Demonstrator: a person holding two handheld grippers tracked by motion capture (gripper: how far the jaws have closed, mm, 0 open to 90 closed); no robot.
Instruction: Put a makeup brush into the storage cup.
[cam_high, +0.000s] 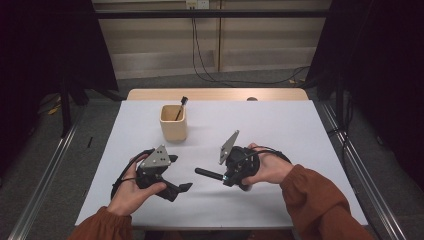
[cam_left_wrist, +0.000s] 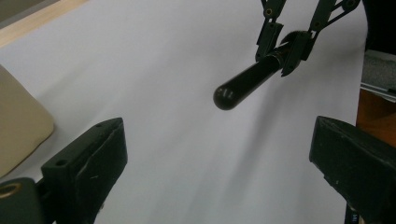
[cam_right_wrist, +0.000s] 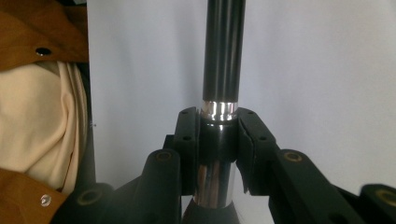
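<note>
Right gripper (cam_high: 231, 176): jaws clamped on a black brush handle (cam_high: 210, 174) at its silver ferrule (cam_right_wrist: 220, 110); in the right gripper view the handle runs straight out between the pads. Handle: roughly level above the white table (cam_high: 280, 130), rounded free end aimed at the left gripper (cam_high: 181, 186), the nearer of the two to that end. Left gripper: jaws wide, nothing between them, well short of the handle tip. Wooden cup (cam_high: 173, 122): upright beyond the left gripper, one dark brush (cam_high: 181, 107) standing in it.

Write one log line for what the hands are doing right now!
right gripper: shut on black brush handle | left gripper: open, holding nothing | wooden cup: upright, one brush inside
</note>
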